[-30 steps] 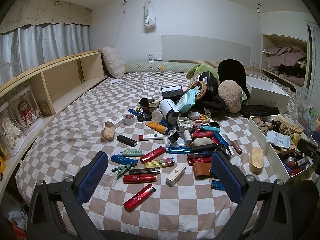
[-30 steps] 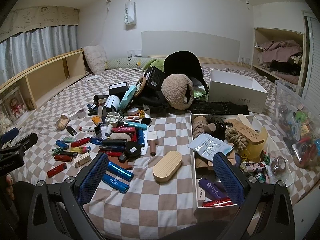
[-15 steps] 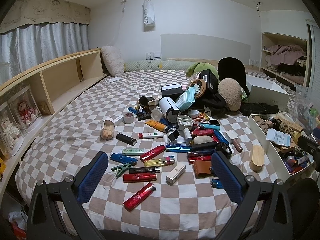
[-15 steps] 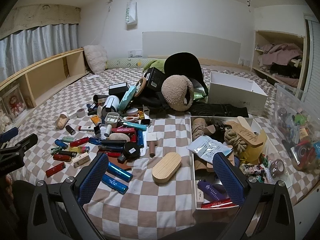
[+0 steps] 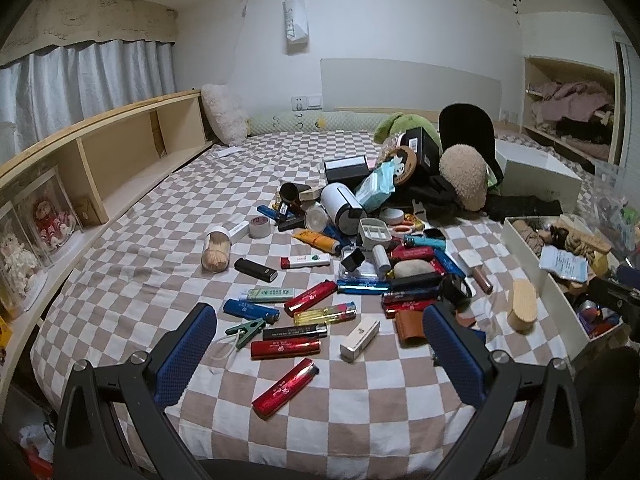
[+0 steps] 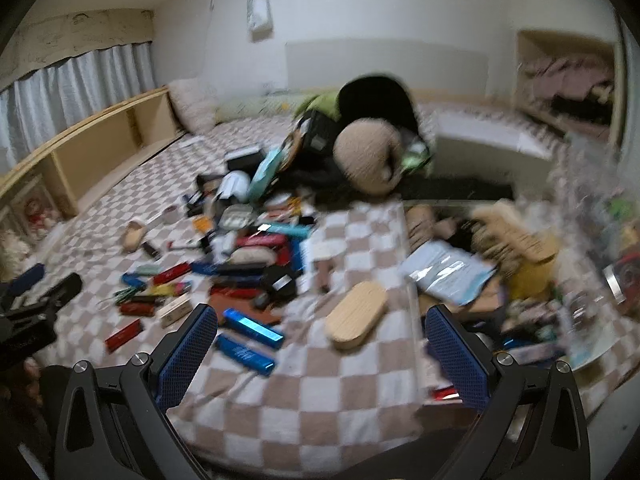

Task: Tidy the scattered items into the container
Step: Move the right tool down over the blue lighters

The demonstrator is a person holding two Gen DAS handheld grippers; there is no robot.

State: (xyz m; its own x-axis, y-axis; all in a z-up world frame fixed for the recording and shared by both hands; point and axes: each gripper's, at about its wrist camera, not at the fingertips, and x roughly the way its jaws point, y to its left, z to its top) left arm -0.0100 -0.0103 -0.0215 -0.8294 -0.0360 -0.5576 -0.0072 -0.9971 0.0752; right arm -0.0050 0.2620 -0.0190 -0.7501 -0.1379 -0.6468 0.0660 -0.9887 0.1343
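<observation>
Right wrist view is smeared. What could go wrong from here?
1. The right tool is open and empty; with this blur, aiming at the wooden oval block may miss.
2. The white container already looks crowded, so added items may spill.
3. Red lighter lies near the bed's front edge; a nudge may drop it.

Ahead of me, a grey curtain (image 5: 88,80) hangs at left above a wooden shelf (image 5: 120,152) holding boxed dolls (image 5: 48,220). A white bag (image 5: 295,24) hangs on the far wall. An alcove of clothes (image 5: 572,108) sits right.
</observation>
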